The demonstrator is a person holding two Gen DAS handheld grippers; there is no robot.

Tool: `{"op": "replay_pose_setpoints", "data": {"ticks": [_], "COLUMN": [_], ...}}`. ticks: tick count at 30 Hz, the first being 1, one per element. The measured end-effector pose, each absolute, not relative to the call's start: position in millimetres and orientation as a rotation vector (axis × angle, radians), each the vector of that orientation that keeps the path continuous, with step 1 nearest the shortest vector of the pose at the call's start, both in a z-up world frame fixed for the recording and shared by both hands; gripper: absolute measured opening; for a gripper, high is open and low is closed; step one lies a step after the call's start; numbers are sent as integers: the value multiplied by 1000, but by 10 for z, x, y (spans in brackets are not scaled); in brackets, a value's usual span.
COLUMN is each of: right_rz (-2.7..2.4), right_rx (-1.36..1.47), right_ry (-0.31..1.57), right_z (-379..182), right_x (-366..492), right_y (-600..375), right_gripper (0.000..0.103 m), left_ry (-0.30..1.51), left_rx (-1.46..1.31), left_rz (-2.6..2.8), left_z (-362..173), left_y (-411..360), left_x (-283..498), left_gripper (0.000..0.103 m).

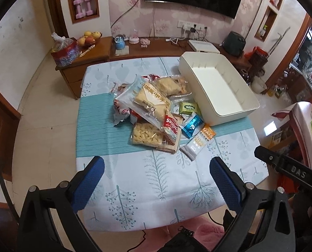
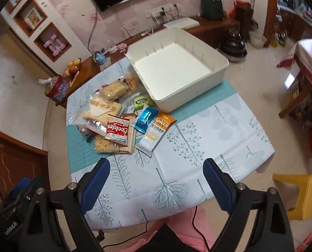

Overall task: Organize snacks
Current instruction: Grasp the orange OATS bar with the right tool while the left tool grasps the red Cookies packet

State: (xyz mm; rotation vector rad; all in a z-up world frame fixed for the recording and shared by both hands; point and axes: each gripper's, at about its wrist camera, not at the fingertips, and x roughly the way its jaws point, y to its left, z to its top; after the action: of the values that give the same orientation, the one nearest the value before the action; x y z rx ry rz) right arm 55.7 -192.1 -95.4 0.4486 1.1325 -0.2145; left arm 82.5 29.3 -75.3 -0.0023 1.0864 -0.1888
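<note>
A pile of snack packets (image 1: 154,109) lies mid-table: a clear bag of crackers (image 1: 149,103), a red "Cookies" pack (image 1: 170,126), a blue packet (image 1: 192,125), a green packet (image 1: 188,107) and an orange-and-white oats bar (image 1: 200,140). An empty white bin (image 1: 219,86) stands to their right. The pile (image 2: 114,115), the oats bar (image 2: 158,132) and the bin (image 2: 177,67) also show in the right wrist view. My left gripper (image 1: 156,163) is open above the near table, short of the pile. My right gripper (image 2: 157,166) is open, also short of the snacks. Both are empty.
The table wears a pale tree-print cloth (image 1: 166,180) with a teal band. A wooden cabinet (image 1: 97,50) behind holds fruit and a bagged tin. A yellow stool (image 2: 298,191) stands right of the table. The right gripper's body (image 1: 286,168) shows at the left view's right edge.
</note>
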Motion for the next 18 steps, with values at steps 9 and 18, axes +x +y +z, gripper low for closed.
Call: {"op": "replay_pose_setpoints", "data": {"ticks": [9,18], "right_rz": [-287,-274], "right_rx": [597,713], "right_ry": [1263,1396], "right_z": [-1390,-1945], "right_x": [1058,1515], "right_y": [-2288,-2384], "right_gripper": [89,82], "left_ry": [1204,1340], "left_rx": [-13,-39], "left_rz": [-239,-266], "left_z": [-971,-1438], "left_y": [41,-200], "left_x": [1408,1944], "left_gripper": [101,98]}}
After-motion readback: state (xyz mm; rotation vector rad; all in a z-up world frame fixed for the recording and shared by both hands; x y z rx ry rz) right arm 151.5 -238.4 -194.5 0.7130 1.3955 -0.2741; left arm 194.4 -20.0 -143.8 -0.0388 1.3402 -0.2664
